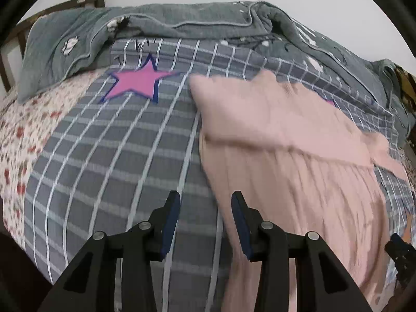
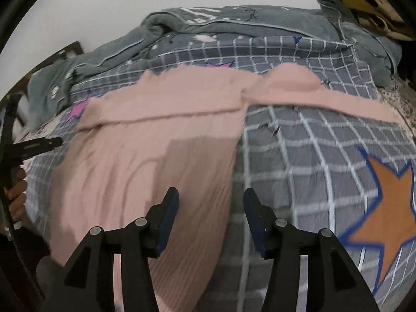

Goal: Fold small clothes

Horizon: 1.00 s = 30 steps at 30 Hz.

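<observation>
Both grippers open above sweater (image 1: 286, 156)

text: none readable | marks on quilt (image 2: 234, 18) — blurred (illegible)

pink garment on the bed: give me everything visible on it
The pink garment is a pale pink ribbed knit, soft-looking, with lengthwise ribs. It lies spread flat on the grey checked bedspread. An upper part is folded over the body, leaving a straight fold edge across it, and one long strip, likely a sleeve, stretches sideways towards the far right in the right wrist view. It partly covers a pink star print. Both tongs hover open above its near end, nothing between them; no contact shows. Motion blur hides finer detail.
</observation>
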{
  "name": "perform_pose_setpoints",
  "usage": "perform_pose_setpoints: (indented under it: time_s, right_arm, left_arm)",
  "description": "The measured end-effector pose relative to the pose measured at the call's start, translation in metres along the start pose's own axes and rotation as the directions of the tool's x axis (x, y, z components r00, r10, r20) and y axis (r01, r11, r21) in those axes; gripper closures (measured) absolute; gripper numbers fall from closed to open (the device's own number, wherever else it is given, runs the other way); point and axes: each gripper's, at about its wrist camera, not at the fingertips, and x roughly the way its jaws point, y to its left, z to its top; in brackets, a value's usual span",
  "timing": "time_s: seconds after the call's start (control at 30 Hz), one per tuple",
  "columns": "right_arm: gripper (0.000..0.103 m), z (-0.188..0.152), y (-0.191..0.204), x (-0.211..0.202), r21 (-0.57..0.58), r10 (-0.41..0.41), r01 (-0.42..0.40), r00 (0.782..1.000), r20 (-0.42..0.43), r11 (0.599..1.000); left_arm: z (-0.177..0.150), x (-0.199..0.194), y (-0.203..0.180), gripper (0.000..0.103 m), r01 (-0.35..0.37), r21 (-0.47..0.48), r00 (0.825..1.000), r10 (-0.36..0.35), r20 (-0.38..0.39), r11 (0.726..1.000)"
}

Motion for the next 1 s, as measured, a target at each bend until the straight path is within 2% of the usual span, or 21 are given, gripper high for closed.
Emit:
perform_pose_setpoints:
  time_s: [0.1, 0.17, 0.2, 0.23, 0.3, 0.47, 0.5, 0.6, 0.63, 0.67, 0.7, 0.73, 0.77, 0.8, 0.83, 0.87, 1.0]
  right_arm:
    - [0.048, -0.02, 0.01, -0.009, -0.028, 0.013, -0.013, 1.0, -0.016, 1.0]
    - [0.047, -0.034, 0.014, -0.012, -0.039, 0.016, -0.017, 0.999, -0.029, 0.999]
    - [0.047, -0.037, 0.014, -0.013, -0.042, 0.016, -0.018, 0.999, -0.036, 0.999]
    - [0.047, -0.043, 0.014, -0.015, -0.045, 0.019, -0.021, 0.999, -0.041, 0.999]
    - [0.047, -0.051, 0.015, -0.018, -0.05, 0.029, -0.031, 0.999, -0.042, 0.998]
    - [0.047, -0.066, 0.014, -0.019, -0.062, 0.021, -0.024, 0.999, -0.045, 0.998]
    - [0.047, -0.068, 0.014, -0.018, -0.063, 0.018, -0.021, 0.999, -0.05, 0.998]
    - [0.047, -0.073, 0.009, -0.018, -0.056, 0.015, -0.018, 0.999, -0.05, 0.998]
    - [0.051, -0.073, 0.007, -0.017, -0.053, 0.013, -0.015, 0.999, -0.047, 0.998]
    - [0.06, -0.074, 0.005, -0.017, -0.05, 0.013, -0.015, 0.999, -0.044, 0.999]
    - [0.066, -0.074, 0.003, -0.016, -0.047, 0.02, -0.022, 0.999, -0.044, 0.999]
    - [0.079, -0.074, 0.003, -0.015, -0.045, 0.029, -0.031, 0.998, -0.047, 0.999]
    - [0.087, -0.075, 0.002, -0.013, -0.043, 0.043, -0.045, 0.998, -0.055, 0.998]
    - [0.09, -0.075, 0.002, -0.011, -0.044, 0.046, -0.049, 0.997, -0.056, 0.998]
    - [0.096, -0.075, 0.002, -0.011, -0.049, 0.046, -0.048, 0.998, -0.051, 0.998]
    - [0.098, -0.076, 0.002, -0.014, -0.055, 0.044, -0.046, 0.998, -0.033, 0.997]
    - [0.099, -0.078, -0.009, -0.037, -0.06, 0.019, -0.016, 0.999, 0.039, 0.998]
  left_arm:
    - [-0.028, -0.01, -0.002, 0.063, 0.017, 0.003, 1.0, -0.017, -0.019, 1.0]
    - [-0.047, -0.016, -0.003, 0.054, 0.024, 0.004, 0.999, -0.024, -0.028, 1.0]
    - [-0.056, -0.019, -0.004, 0.037, 0.032, 0.004, 0.999, -0.032, -0.032, 0.999]
    - [-0.063, -0.022, -0.004, 0.028, 0.044, 0.004, 0.999, -0.044, -0.029, 0.999]
    - [-0.081, -0.03, -0.005, 0.028, 0.051, 0.005, 0.999, -0.051, -0.01, 0.999]
    - [-0.108, -0.028, -0.005, 0.029, 0.085, -0.012, 0.995, -0.086, -0.054, 0.996]
    - [-0.112, -0.025, -0.004, 0.032, 0.087, -0.035, 0.994, -0.089, -0.063, 0.996]
    - [-0.12, -0.019, -0.003, 0.058, 0.139, -0.07, 0.986, -0.145, -0.085, 0.988]
    - [-0.121, -0.017, -0.004, 0.064, 0.154, -0.074, 0.983, -0.161, -0.092, 0.985]
    - [-0.122, -0.017, -0.007, 0.068, 0.162, -0.071, 0.981, -0.168, -0.096, 0.984]
    - [-0.123, -0.016, -0.011, 0.076, 0.161, -0.06, 0.981, -0.167, -0.103, 0.985]
    - [-0.122, -0.015, -0.014, 0.085, 0.154, -0.046, 0.982, -0.158, -0.107, 0.987]
    - [-0.122, -0.016, -0.015, 0.092, 0.146, -0.037, 0.983, -0.149, -0.105, 0.989]
    - [-0.121, -0.018, -0.015, 0.095, 0.133, -0.031, 0.986, -0.135, -0.096, 0.991]
    - [-0.12, -0.02, -0.012, 0.096, 0.14, -0.041, 0.986, -0.143, -0.087, 0.989]
    - [-0.119, -0.024, -0.008, 0.096, 0.147, -0.06, 0.985, -0.151, -0.077, 0.987]
    - [-0.12, -0.034, 0.019, 0.096, 0.164, -0.13, 0.983, -0.173, -0.062, 0.978]
